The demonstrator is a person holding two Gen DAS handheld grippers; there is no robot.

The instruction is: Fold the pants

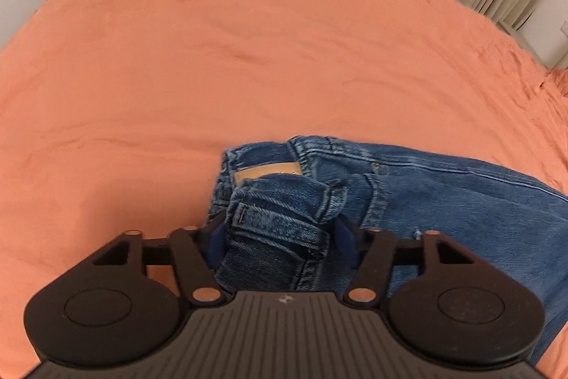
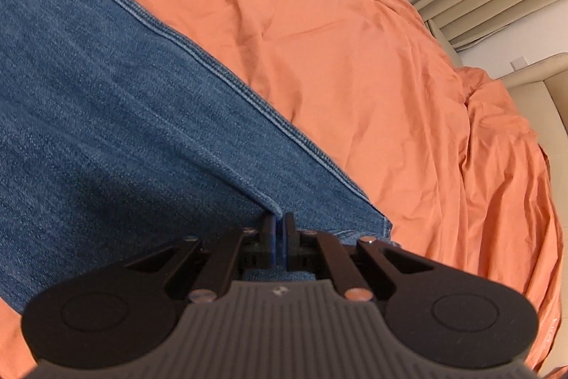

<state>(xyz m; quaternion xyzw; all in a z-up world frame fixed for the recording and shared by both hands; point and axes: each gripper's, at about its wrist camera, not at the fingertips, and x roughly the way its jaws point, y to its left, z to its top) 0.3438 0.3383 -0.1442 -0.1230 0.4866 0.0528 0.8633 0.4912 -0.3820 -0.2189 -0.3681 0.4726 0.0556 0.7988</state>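
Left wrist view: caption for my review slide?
Left gripper open around the jeans waistband on the orange bedsheet.

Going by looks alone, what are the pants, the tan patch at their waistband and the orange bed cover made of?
Pants: blue denim, probably cotton; twill weave, faded raised seams and double stitching show. Tan patch: looks like leather or an imitation, smooth with a slight sheen; too blurred to settle. Orange bed cover: thin matte woven cloth, likely cotton or a blend, lying in soft creases.

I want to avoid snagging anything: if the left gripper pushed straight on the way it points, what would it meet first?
The bunched waistband of the jeans, already between the left gripper's open pads; beyond it, probably the orange bedsheet.
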